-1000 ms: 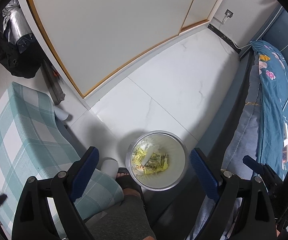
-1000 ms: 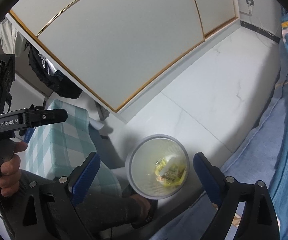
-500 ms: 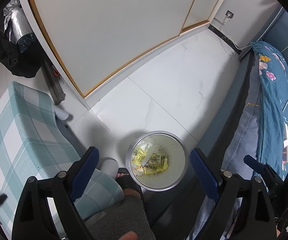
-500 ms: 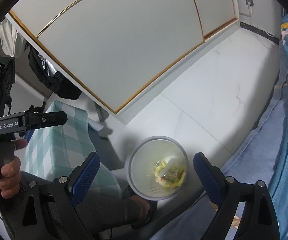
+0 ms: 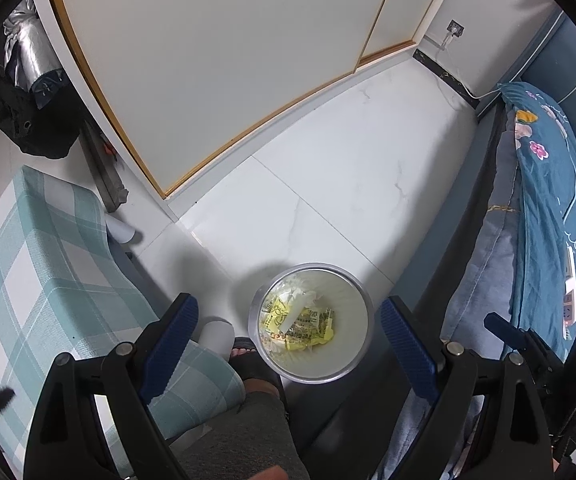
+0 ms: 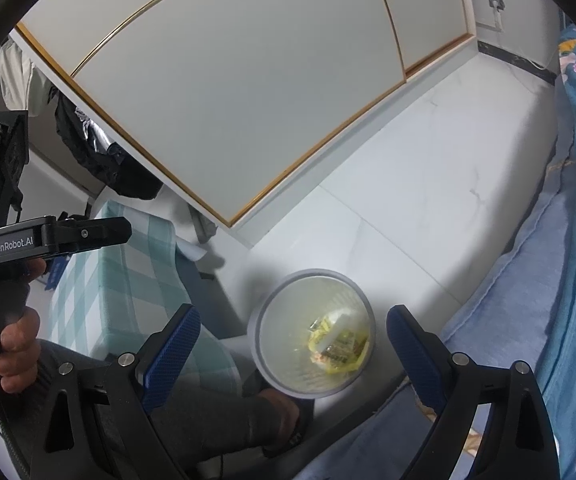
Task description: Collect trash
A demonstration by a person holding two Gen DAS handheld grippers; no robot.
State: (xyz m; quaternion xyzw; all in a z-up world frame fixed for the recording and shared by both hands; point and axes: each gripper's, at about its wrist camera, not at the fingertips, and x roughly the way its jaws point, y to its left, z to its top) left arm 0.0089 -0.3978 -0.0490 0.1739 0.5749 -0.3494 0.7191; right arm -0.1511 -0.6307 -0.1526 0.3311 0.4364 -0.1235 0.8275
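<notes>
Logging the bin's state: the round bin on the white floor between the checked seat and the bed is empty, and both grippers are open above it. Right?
Not quite. The bin is not empty: yellow wrappers and a white scrap lie in its bottom, plain in the left wrist view. The rest holds: left gripper and right gripper are open above it.

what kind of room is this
Most likely a bedroom in a home: a blue floral quilt lies on a bed along one side, white sliding wardrobe doors with gold trim face it, and a small round waste bin holding yellow wrappers stands on the white tiled floor.
</notes>
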